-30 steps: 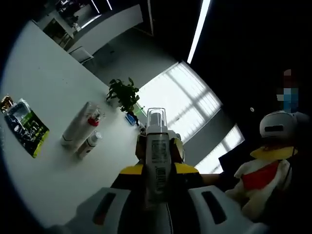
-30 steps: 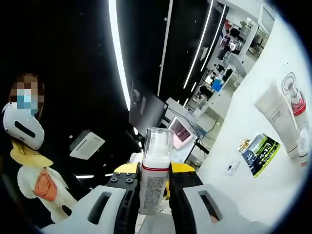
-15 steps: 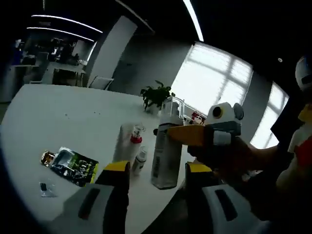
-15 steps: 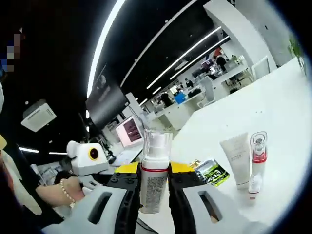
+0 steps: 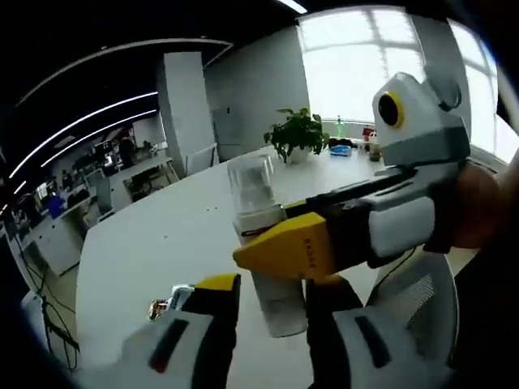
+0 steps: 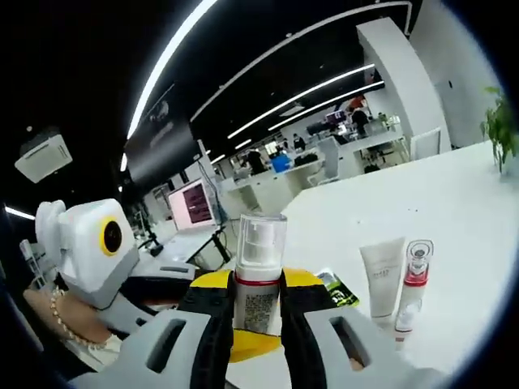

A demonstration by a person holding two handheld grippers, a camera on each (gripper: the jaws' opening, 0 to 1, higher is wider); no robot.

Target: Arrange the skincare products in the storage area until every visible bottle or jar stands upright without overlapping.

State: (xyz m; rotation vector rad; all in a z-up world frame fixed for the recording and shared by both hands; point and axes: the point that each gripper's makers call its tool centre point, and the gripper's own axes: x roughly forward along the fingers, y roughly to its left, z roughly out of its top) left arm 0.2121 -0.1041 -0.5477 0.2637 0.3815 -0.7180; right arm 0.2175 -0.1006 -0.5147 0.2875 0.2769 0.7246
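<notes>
A pump bottle (image 6: 259, 279) with a clear cap and a red band stands upright between the jaws of my right gripper (image 6: 257, 306), which is shut on it. In the left gripper view the same bottle (image 5: 253, 194) hangs above the white table (image 5: 154, 235). There the right gripper (image 5: 268, 243) reaches in from the right, one yellow jaw across the bottle's front. My left gripper (image 5: 272, 298) is open, with the bottle's base between its jaws. A white tube (image 6: 381, 271) and a slim red-banded bottle (image 6: 413, 279) stand upright side by side on the table (image 6: 454, 194).
A green packet (image 6: 334, 289) lies on the table beside the tube, and its edge (image 5: 177, 293) peeks out beside my left jaw. A potted plant (image 5: 300, 134) stands at the far end. A person's hand (image 5: 478, 211) holds the right gripper.
Both views have swung round and levelled out. The left gripper let go of the bottle, which the right gripper keeps; the grippers now sit closer together.
</notes>
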